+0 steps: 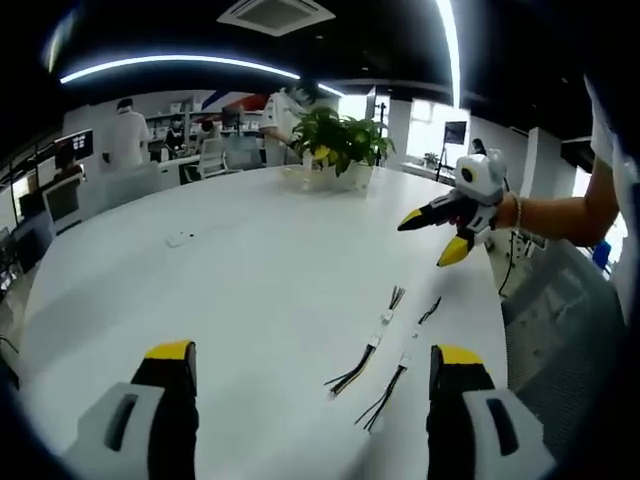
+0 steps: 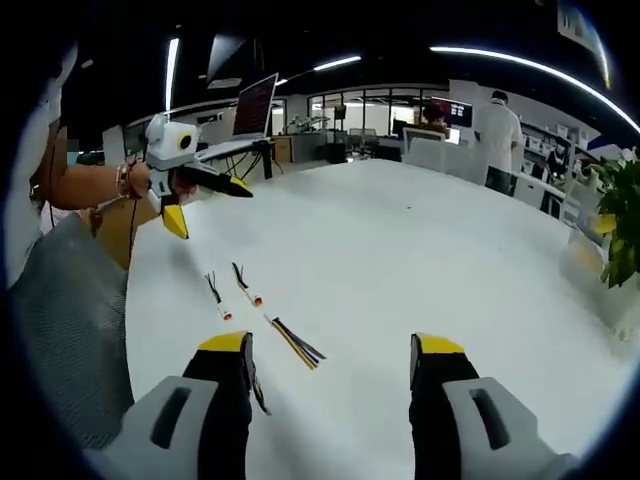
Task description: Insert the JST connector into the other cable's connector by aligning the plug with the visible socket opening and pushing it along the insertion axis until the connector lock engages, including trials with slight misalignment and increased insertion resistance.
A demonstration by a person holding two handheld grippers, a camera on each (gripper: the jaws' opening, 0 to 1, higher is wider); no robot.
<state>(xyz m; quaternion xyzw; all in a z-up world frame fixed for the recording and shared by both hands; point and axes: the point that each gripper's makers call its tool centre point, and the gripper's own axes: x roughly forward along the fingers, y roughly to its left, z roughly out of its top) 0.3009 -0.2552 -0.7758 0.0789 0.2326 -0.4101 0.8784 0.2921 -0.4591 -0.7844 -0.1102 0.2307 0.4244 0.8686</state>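
Lying side by side, two cables (image 1: 385, 365), lengthwise.

two short jst cables lie side by side on the white tabletop (image 1: 250, 280), apart, unmated. left cable (image 1: 368, 348): white connector mid-length, dark and yellow wires fanned at my end. right cable (image 1: 404, 368): white connector, dark wires. both lie flat, roughly parallel, untouched.

Two cables (image 1: 365, 355) (image 1: 400, 375) lie side by side on the table (image 1: 250, 270), between my jaws and slightly right. Beyond them my right gripper (image 1: 440, 235) hovers; a plant (image 1: 340, 140) stands at the far edge.
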